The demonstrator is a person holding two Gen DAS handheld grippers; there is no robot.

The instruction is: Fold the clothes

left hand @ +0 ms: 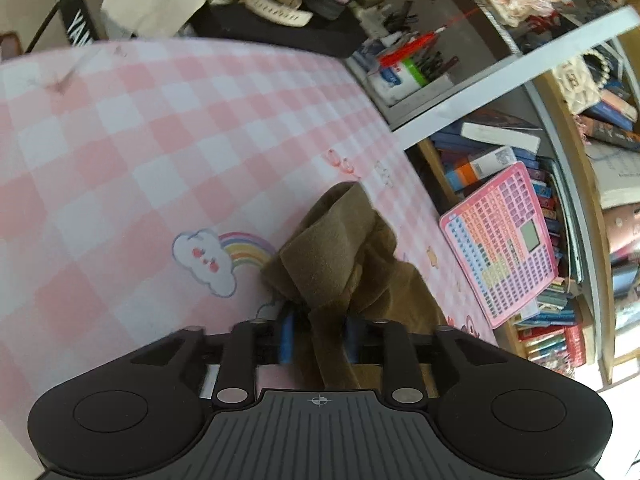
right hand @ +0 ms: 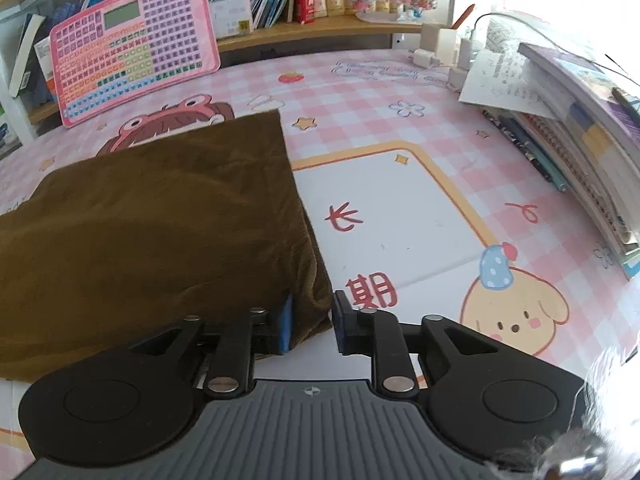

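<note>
A brown fleece garment (right hand: 160,216) lies on the pink checked desk mat (right hand: 400,92), spread flat in the right wrist view. My right gripper (right hand: 312,320) sits at its near right corner with the jaws around the cloth edge, blue pads (right hand: 286,320) close against the fabric. In the left wrist view my left gripper (left hand: 318,336) is shut on a bunched fold of the same brown garment (left hand: 340,256), lifted above the mat (left hand: 120,160).
A pink toy keyboard tablet (right hand: 136,44) leans against the bookshelf (right hand: 304,28) at the back. Stacked books and papers (right hand: 568,120) line the right side, with chargers (right hand: 432,56). A pen holder (left hand: 404,72), a watch (left hand: 276,0) and cloths sit beyond the mat's far edge.
</note>
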